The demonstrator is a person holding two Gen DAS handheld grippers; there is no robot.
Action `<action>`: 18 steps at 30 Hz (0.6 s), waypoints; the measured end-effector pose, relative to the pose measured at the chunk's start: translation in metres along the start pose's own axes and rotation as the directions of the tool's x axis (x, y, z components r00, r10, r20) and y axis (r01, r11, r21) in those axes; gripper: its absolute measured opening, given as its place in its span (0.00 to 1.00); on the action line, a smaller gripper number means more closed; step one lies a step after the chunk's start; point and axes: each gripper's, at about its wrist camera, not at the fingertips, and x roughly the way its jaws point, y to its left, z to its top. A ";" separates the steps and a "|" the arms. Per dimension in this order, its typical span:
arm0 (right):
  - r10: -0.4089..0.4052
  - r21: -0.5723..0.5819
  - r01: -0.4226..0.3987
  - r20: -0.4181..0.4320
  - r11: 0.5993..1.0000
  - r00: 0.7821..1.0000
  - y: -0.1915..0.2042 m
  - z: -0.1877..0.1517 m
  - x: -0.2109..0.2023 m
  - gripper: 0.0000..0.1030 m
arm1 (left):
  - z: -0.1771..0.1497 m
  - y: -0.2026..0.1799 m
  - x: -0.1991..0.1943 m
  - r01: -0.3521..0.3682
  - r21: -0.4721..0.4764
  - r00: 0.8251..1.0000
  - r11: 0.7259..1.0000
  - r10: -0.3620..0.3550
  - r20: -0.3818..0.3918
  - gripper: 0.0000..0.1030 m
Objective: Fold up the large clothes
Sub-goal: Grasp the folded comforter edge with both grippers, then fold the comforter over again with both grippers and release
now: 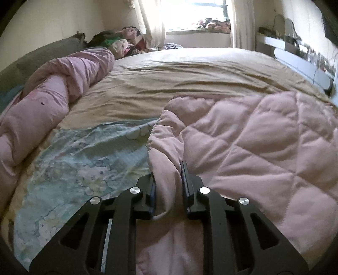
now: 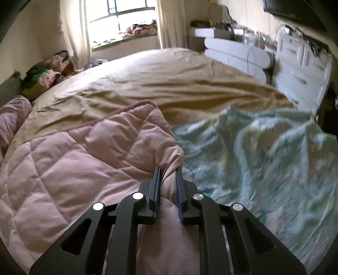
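Quilt (image 1: 253,137) is the job here, a big pink padded one, lying across the near part of the bed (image 1: 190,69) on top of a tan sheet (image 2: 169,78). So each hand has a gripper pinching it: the left gripper (image 1: 168,182) is clamped narrow on a bunched edge of the pink fabric, and the right gripper (image 2: 168,184) is clamped the same way on the opposite edge. Both jaws are nearly closed with cloth squeezed between the pads.

Makes sense to me, holding two edges at once keeps the folded layer square as it goes over. The stitched hem (image 2: 118,114) already lies flat toward the middle of the bed, so my guess is one fold is in progress or being laid down.

Under it there's a teal printed sheet (image 1: 84,160) showing on both sides of the quilt, and another pink roll of bedding (image 1: 52,101) sits along the left edge of the bed. Pile of clothes (image 1: 120,40) near the window (image 1: 194,12), white drawers (image 2: 302,61) on the right.

Only worry: padded fabric is slippery and thick, could slide out of such a narrow pinch.
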 end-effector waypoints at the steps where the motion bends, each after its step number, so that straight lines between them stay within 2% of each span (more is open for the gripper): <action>1: -0.009 0.002 0.009 -0.008 1.000 1.000 0.000 -0.002 0.006 0.12 | -0.001 -0.001 0.004 0.001 -0.002 1.000 1.000 -0.001 -0.006 0.13; 6: -0.034 -0.012 0.033 -0.043 0.999 0.999 0.003 -0.009 0.017 0.14 | -0.004 -0.004 0.012 -0.010 -0.005 1.000 1.000 0.009 -0.022 0.15; 8: -0.041 -0.011 0.041 -0.045 0.999 0.998 0.005 -0.008 0.010 0.19 | -0.002 -0.005 0.013 -0.004 -0.002 0.998 1.000 0.003 -0.056 0.16; 9: -0.045 -0.010 0.045 -0.045 0.999 0.998 0.006 -0.008 0.005 0.30 | -0.002 -0.006 0.009 -0.007 0.008 0.997 1.000 0.008 -0.070 0.18; 10: -0.039 0.000 0.039 -0.033 0.999 0.999 0.006 -0.008 -0.004 0.36 | -0.001 -0.005 0.004 -0.017 0.012 0.998 1.000 0.018 -0.064 0.24; 12: -0.014 0.012 0.014 0.034 1.000 0.999 0.003 -0.009 -0.031 0.59 | -0.001 0.003 -0.014 -0.006 -0.020 0.999 1.000 0.005 -0.047 0.39; 13: -0.021 0.007 0.021 0.099 1.000 0.995 0.005 -0.011 -0.054 0.63 | -0.002 0.007 -0.024 -0.015 -0.038 1.000 0.999 0.014 -0.025 0.49; 14: -0.008 -0.011 0.010 0.140 1.000 0.990 0.008 -0.014 -0.068 0.65 | -0.002 0.007 -0.043 -0.023 -0.037 1.000 0.999 0.024 0.011 0.56; 15: 0.019 -0.039 -0.013 0.172 0.999 0.985 0.013 -0.017 -0.083 0.69 | -0.003 0.005 -0.055 -0.017 -0.024 0.999 1.000 0.018 0.035 0.58; 16: 0.071 -0.089 -0.056 0.184 0.994 0.980 0.024 -0.022 -0.099 0.72 | -0.004 0.000 -0.068 -0.005 -0.009 0.998 1.000 0.005 0.058 0.63; 18: 0.155 -0.161 -0.131 0.152 0.978 0.976 0.043 -0.031 -0.114 0.73 | -0.009 -0.018 -0.093 0.072 0.025 0.994 0.997 -0.074 0.081 0.71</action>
